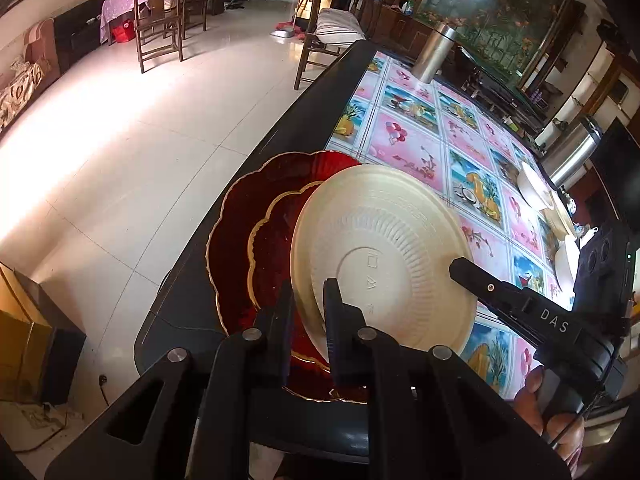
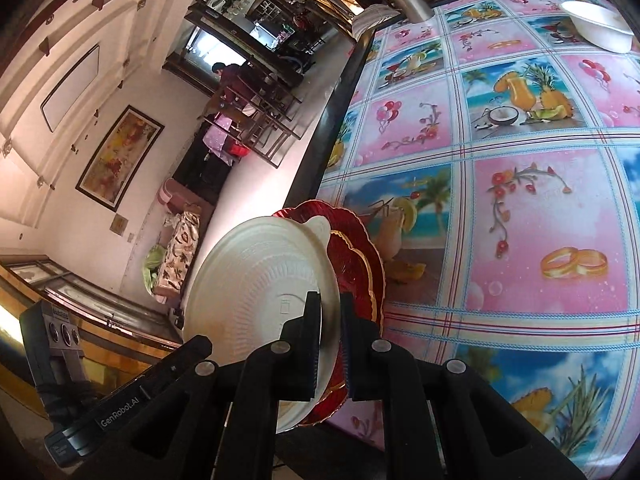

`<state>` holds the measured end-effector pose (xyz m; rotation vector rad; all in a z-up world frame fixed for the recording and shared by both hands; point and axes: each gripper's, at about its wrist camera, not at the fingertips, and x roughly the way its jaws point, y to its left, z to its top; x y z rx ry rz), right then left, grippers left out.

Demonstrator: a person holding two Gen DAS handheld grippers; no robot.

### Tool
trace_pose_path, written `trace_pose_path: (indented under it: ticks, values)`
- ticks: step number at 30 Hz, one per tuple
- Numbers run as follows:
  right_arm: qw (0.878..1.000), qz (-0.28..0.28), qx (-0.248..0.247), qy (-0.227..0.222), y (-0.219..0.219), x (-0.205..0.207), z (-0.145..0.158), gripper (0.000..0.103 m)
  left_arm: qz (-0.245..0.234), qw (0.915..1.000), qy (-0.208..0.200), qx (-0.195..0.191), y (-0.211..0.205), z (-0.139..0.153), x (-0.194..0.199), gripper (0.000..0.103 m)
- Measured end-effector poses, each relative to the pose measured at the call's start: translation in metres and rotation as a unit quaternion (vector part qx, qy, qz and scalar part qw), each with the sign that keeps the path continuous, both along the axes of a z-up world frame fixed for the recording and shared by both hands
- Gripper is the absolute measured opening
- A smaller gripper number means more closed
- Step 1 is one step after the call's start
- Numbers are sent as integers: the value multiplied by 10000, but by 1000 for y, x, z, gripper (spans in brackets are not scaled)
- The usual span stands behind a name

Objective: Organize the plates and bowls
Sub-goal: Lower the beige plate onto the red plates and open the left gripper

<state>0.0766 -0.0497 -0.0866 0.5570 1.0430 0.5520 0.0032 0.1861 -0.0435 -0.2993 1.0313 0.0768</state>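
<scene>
Both tongs grip the same cream plate, which is tipped up on edge over the red plate (image 1: 248, 240) at the near left corner of the worktop (image 1: 420, 148), probably so it can be turned and laid flat as a stack. The left tongs (image 1: 308, 312) are nearly closed, pinching the rim of the cream plate (image 1: 384, 256) so that its ribbed underside shows. The right tongs (image 2: 330, 340) are likewise narrowed onto the opposite rim, steadying it against swinging. Whether the cream plate touches the red one I cannot tell. Cream bowls (image 1: 534, 188) wait along the far right edge, well apart, apparently next for sorting.
</scene>
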Motion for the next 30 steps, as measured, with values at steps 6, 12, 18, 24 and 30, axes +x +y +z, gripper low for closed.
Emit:
trace_pose_path:
  ticks: [6, 12, 18, 24, 30]
  values:
    - [9998, 15, -182, 29, 13, 5, -12, 9, -24, 9999, 119, 97, 2, -11, 1, 12]
    - [9995, 1, -304, 48, 17, 10, -24, 10, -35, 9986, 167, 491, 0, -14, 3, 15]
    - [9987, 2, -488, -116, 23, 9, -24, 10, 64, 9945, -3, 1050, 3, -3, -3, 16]
    - [9980, 34, -602, -193, 25, 6, -22, 12, 163, 9933, -170, 1130, 6, 9, -9, 16]
    - [9937, 93, -1010, -474, 28, -1, -9, 35, 158, 9928, -327, 1145, 1, 23, -18, 16]
